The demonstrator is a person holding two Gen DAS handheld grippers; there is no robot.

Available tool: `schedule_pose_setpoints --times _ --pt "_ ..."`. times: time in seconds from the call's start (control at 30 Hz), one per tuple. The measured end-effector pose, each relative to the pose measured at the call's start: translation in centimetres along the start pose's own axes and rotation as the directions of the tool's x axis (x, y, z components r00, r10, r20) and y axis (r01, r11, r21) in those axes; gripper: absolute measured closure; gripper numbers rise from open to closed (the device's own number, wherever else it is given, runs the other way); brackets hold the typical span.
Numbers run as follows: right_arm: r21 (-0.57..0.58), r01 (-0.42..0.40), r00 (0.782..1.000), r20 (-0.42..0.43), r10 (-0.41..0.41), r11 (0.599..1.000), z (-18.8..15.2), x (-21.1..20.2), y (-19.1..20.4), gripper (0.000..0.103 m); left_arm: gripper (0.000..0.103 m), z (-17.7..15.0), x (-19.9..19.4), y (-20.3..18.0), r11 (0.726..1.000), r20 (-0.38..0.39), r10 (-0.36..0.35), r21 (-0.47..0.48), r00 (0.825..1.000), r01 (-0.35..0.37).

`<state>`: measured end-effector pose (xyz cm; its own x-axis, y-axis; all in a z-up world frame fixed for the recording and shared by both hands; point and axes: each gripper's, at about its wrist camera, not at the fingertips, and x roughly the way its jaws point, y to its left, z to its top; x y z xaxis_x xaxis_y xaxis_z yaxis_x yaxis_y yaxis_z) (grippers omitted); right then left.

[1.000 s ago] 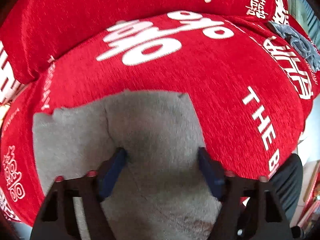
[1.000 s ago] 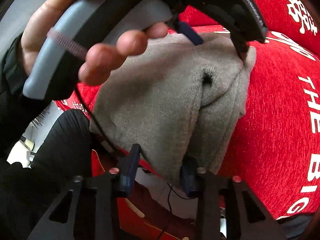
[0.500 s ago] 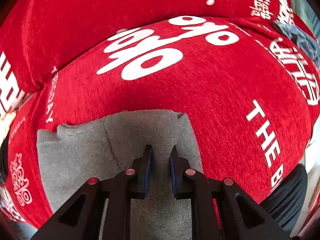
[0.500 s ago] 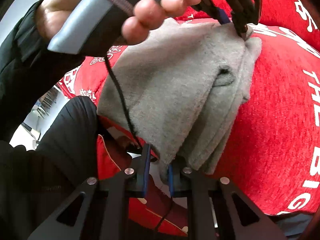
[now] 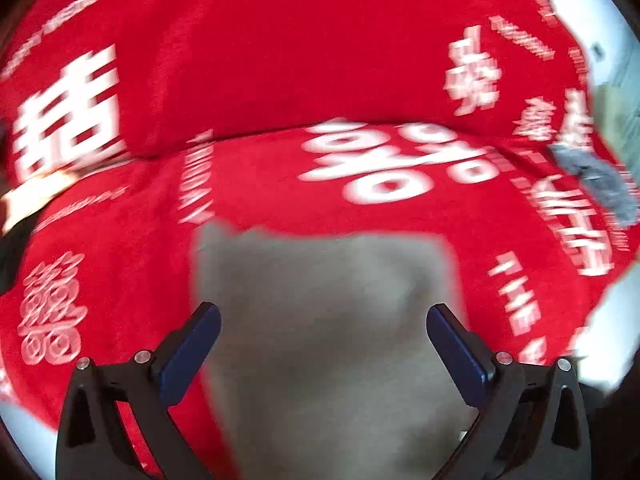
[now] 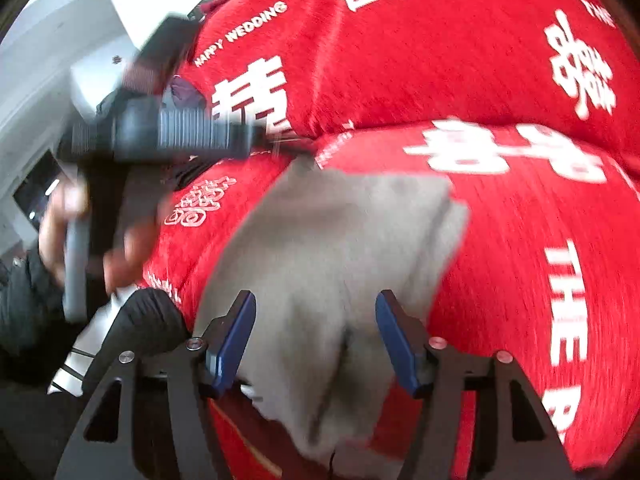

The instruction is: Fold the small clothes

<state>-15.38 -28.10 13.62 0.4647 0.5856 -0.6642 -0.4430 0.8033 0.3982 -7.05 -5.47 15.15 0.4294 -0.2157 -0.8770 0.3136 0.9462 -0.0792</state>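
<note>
On red sofa point(image 5: 280, 184), one grey garment point(image 5: 328, 320) (folded)

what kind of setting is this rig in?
Probably a home living room: the grey garment lies on a cushioned seat, likely a sofa, under a red wedding-print cover, and another grey cloth lies further along it.

The light was bright and even, with no hard shadows. Both views were blurred, mostly the white letters on the red cover point(image 5: 280, 80) and the hand point(image 6: 80, 232). The round lens bent the edges, and the corners were black.
</note>
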Motion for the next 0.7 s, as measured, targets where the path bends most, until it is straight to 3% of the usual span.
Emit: schedule_pose_setpoints --times 0.13,0.23,0.33,0.43,0.53,0.7 --pt "0.000 -0.060 0.997 -0.057 0.060 0.998 1.6 4.3 0.5 0.036 0.000 -3.6 2.1 3.6 0.996 -0.063 0.063 -0.060 0.996 -0.067" --pt "0.003 0.070 0.991 -0.117 -0.069 0.998 1.5 6.5 -1.8 0.038 0.000 -5.3 3.4 4.4 0.994 -0.090 0.087 -0.054 0.992 -0.092" --pt "0.104 0.028 0.997 -0.078 -0.020 0.994 1.0 5.7 -4.0 0.037 0.000 -6.4 4.2 4.8 0.995 -0.092 0.067 -0.063 0.994 -0.073" --pt "0.106 0.179 0.980 -0.103 -0.168 0.978 0.8 4.2 -4.5 0.035 0.000 -6.8 4.0 5.3 0.993 -0.087 0.041 -0.108 0.995 -0.051" --pt "0.111 0.198 0.978 -0.094 -0.188 0.974 0.9 2.8 -4.3 0.035 0.000 -7.1 3.4 5.2 0.993 -0.082 0.037 -0.107 0.996 -0.045" --pt "-0.038 0.201 0.979 -0.032 -0.202 0.979 1.5 1.4 0.6 0.030 0.000 -8.3 2.0 5.2 0.995 -0.064 0.055 -0.078 0.996 -0.060"
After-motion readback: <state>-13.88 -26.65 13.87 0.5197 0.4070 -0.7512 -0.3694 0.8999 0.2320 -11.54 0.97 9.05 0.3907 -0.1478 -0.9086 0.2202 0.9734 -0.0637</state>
